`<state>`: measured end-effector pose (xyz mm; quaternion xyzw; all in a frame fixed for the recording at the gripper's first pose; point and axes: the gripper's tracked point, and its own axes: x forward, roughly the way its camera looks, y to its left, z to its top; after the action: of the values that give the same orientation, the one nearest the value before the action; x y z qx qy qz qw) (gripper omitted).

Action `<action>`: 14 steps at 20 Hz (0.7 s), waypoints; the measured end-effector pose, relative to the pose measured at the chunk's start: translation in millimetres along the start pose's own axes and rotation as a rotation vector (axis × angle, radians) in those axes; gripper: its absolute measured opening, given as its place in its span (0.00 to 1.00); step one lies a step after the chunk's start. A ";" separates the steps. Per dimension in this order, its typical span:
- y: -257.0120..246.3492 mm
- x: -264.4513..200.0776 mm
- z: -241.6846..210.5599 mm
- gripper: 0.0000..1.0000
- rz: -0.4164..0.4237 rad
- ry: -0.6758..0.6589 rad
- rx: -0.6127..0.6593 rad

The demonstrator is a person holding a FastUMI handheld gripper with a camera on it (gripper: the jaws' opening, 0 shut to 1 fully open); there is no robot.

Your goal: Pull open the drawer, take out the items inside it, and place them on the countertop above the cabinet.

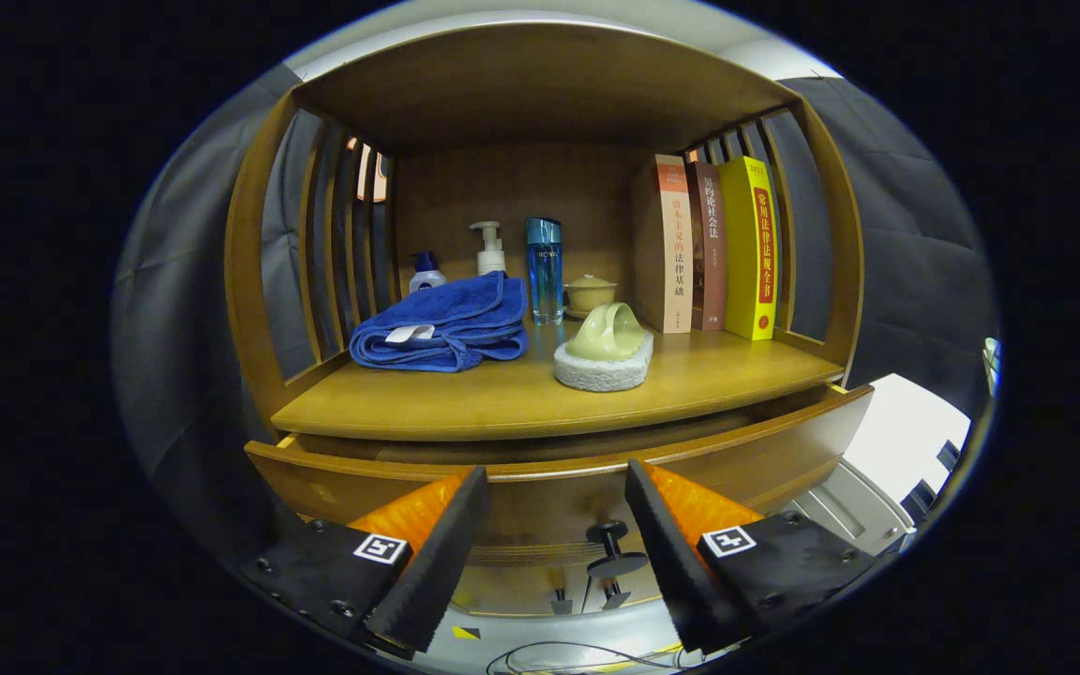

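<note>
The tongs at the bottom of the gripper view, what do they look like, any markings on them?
The tongs have two wedge-shaped fingers that taper toward the tips, with ribbed, grippy-looking inner faces. Each sits on a flat plate fixed with small screws, and each plate carries a square black-and-white marker tag. No cables run along them. They stand open just in front of the drawer.

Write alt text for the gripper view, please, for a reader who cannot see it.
The open tool hovers before a wooden cabinet's drawer, which stands slightly pulled out, its knob between the fingers. On the countertop above sit a folded blue towel, bottles, a sponge scrubber and three books.
</note>
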<state>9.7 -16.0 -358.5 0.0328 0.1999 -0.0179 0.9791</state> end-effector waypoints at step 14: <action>-1.5 23.3 -0.9 0.99 -0.059 0.032 0.036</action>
<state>30.7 -18.0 -368.6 0.0448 0.2160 -0.0498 0.9741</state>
